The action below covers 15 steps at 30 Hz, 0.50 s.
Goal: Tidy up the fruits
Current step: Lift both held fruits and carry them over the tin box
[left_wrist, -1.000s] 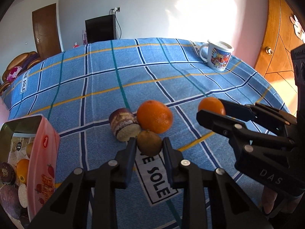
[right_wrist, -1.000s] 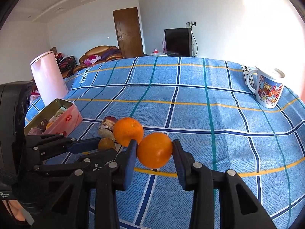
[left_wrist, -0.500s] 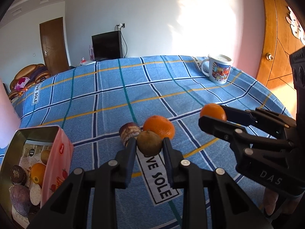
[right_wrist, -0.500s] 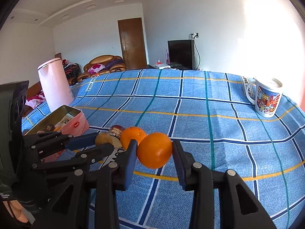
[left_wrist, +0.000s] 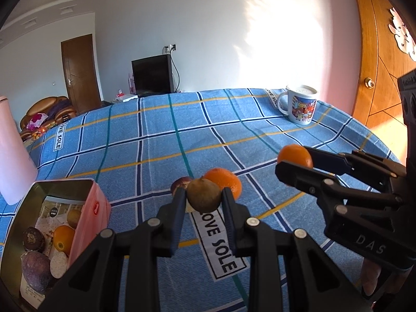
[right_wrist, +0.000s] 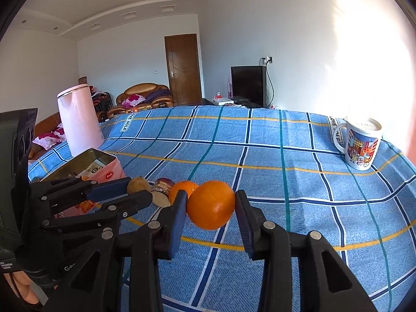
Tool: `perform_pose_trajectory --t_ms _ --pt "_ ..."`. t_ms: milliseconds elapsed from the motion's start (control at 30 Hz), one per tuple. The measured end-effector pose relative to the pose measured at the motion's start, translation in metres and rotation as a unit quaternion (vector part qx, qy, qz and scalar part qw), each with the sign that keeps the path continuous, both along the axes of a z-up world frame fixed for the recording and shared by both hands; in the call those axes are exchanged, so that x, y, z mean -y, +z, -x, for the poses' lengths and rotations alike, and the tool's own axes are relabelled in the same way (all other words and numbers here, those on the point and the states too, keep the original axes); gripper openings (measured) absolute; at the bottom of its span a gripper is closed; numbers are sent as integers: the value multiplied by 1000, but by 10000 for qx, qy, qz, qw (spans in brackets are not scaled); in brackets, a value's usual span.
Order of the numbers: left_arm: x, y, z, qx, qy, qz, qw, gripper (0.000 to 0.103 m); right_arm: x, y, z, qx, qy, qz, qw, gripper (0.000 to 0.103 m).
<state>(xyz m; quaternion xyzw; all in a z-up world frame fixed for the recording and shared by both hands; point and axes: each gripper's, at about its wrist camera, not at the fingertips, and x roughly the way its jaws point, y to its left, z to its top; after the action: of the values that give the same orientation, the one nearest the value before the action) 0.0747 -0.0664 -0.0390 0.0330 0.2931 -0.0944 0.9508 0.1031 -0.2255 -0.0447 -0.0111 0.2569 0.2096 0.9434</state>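
Observation:
My left gripper [left_wrist: 203, 199] is shut on a brown kiwi [left_wrist: 203, 193] and holds it above the blue checked tablecloth [left_wrist: 156, 140]. My right gripper [right_wrist: 211, 205] is shut on an orange [right_wrist: 211, 204], also lifted; it shows in the left wrist view [left_wrist: 295, 156] too. A second orange [left_wrist: 226, 179] and a cut purple fruit [left_wrist: 179, 183] lie on the cloth behind the kiwi. An open pink tin [left_wrist: 96, 208] at the lower left holds several fruits.
A printed mug [left_wrist: 300, 106] stands at the far right of the table. A pink kettle [right_wrist: 79, 122] stands at the far left behind the tin. A wooden door [left_wrist: 377, 52] is to the right.
Both grippers have risen from the cloth, each carrying its fruit. The loose orange and purple fruit stayed on the table.

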Motion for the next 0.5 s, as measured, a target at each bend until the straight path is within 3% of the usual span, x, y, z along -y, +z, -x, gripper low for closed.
perform_pose_trajectory --t_ms 500 --pt "-4 6 10 312 103 62 9994 29 3 4 9 260 3 -68 9996 39"
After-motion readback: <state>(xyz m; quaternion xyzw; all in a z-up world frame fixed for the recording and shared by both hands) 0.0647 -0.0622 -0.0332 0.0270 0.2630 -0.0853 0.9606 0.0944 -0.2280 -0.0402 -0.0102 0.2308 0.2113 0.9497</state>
